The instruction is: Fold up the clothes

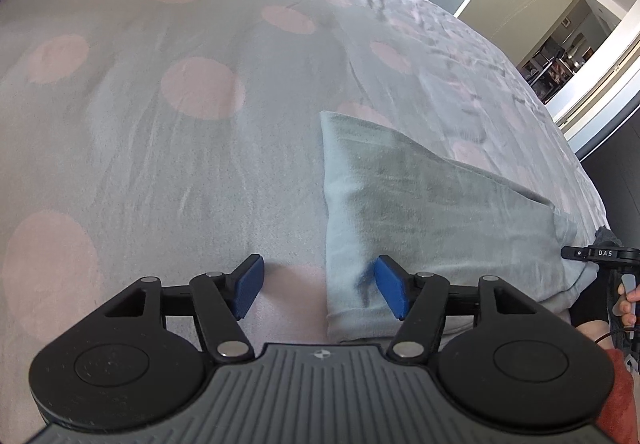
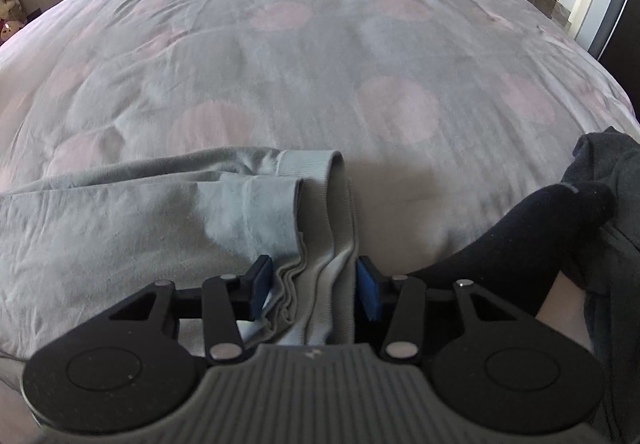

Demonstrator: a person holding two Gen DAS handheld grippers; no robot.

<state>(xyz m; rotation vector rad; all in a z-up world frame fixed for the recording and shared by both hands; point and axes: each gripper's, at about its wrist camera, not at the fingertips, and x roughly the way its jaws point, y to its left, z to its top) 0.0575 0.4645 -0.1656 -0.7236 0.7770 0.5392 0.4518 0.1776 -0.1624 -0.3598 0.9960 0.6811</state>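
The left tongs [image 1: 318,286] stand wide open and grip nothing; the near left edge of the folded garment [image 1: 420,211] runs between the blue pads [image 1: 390,292], the right pad over the cloth, the left pad over bare bedspread [image 1: 160,163]. The right tongs [image 2: 312,286] are about half open, with the garment's bunched hem edges [image 2: 316,268] lying between the pads; whether the pads press the cloth I cannot tell. The pale grey-blue garment [image 2: 120,228] lies at the near edge of the bed, its ribbed cuff [image 2: 308,161] folded over beside the sleeve end. In the left wrist view its far edge slants down toward the right, where a hand [image 1: 628,300] holds the other tool. Beyond it the spotted bedspread lies open to the far edge. To the right, a black sock [image 2: 520,228] and a dark garment [image 2: 608,171] lie near the bed's right edge.
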